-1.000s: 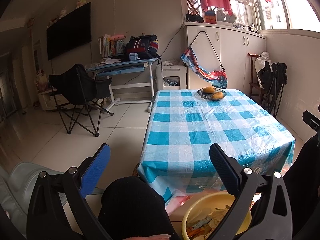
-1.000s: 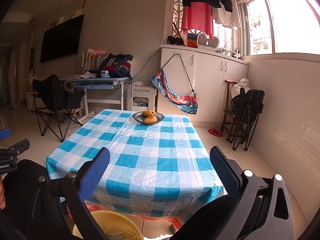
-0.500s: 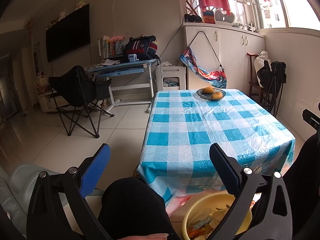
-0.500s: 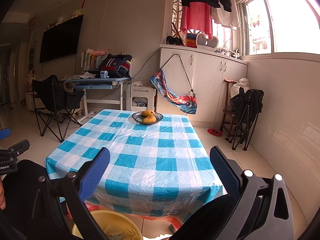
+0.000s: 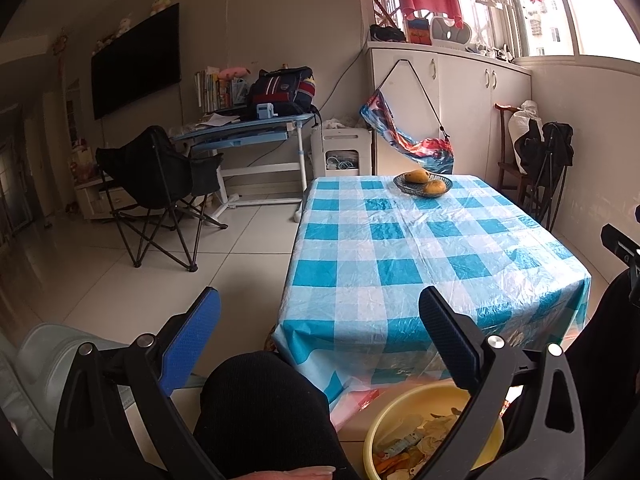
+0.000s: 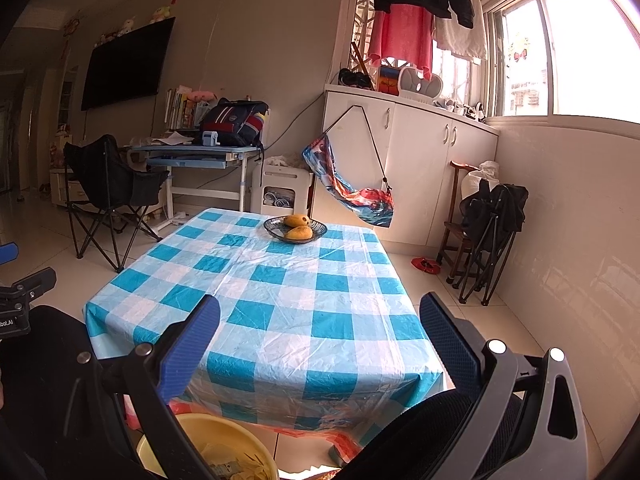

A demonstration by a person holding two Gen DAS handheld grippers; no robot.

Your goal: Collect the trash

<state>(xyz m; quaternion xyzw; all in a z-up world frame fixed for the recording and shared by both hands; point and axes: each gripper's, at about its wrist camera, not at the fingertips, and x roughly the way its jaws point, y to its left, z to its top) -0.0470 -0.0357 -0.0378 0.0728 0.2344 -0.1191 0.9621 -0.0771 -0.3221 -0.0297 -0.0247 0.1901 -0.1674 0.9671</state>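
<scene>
A yellow basin [image 5: 404, 412] holding several wrappers and scraps of trash [image 5: 412, 440] sits on the floor below the near edge of the table; it also shows in the right wrist view [image 6: 224, 444]. My left gripper [image 5: 320, 332] is open and empty, held above my knees to the left of the basin. My right gripper [image 6: 320, 336] is open and empty, held over the near edge of the table with the blue-and-white checked cloth [image 6: 280, 300]. No trash shows on the tablecloth [image 5: 420, 248].
A dark bowl with two mangoes [image 6: 295, 227] stands at the far end of the table. A black folding chair [image 5: 156, 188] and a blue desk [image 5: 248, 128] stand to the left. White cabinets [image 6: 420, 168] and a folded chair [image 6: 488, 232] are at the right wall.
Both grippers have lifted and drifted slightly, so the table sits a little lower in view. Both stay open and empty.
</scene>
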